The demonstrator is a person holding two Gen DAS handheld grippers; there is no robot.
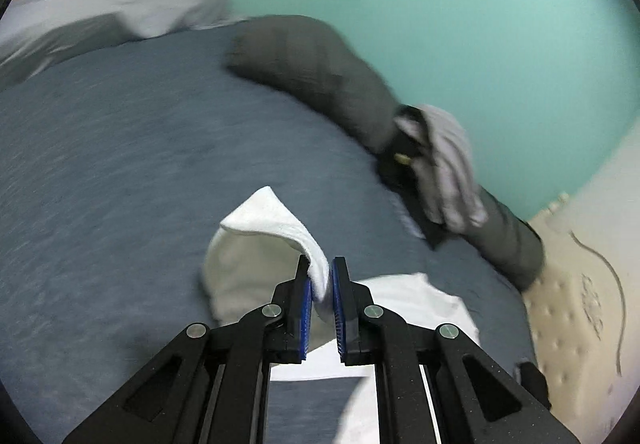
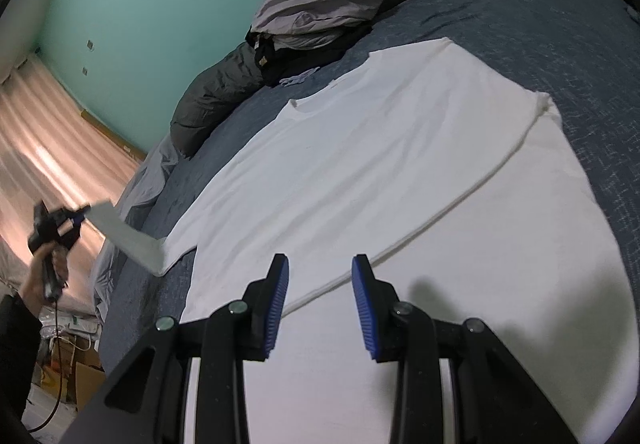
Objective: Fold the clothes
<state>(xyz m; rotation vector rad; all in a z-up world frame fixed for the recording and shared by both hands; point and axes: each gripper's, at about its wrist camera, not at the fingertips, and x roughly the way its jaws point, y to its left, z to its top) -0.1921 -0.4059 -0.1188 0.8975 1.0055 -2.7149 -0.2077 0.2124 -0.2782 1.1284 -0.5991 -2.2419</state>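
Note:
A white T-shirt (image 2: 380,148) lies spread flat on the blue bedspread (image 2: 540,24), one side folded over along a long crease. In the left wrist view my left gripper (image 1: 320,264) is shut on the shirt's sleeve (image 1: 260,220), which hangs lifted above the bed. The right wrist view shows the same left gripper (image 2: 80,214) at the far left, held by a hand, with the sleeve (image 2: 124,236) stretched taut from it. My right gripper (image 2: 320,264) hovers low over the near part of the shirt. It is open, with nothing pinched between its fingers.
A pile of grey and black clothes (image 2: 316,12) rests against a long dark grey bolster (image 2: 216,96) along the teal wall. A pale grey sheet (image 1: 112,0) lies at the bed's far end. A curtain (image 2: 48,148) and cardboard boxes (image 2: 84,380) stand beyond the bed's left edge.

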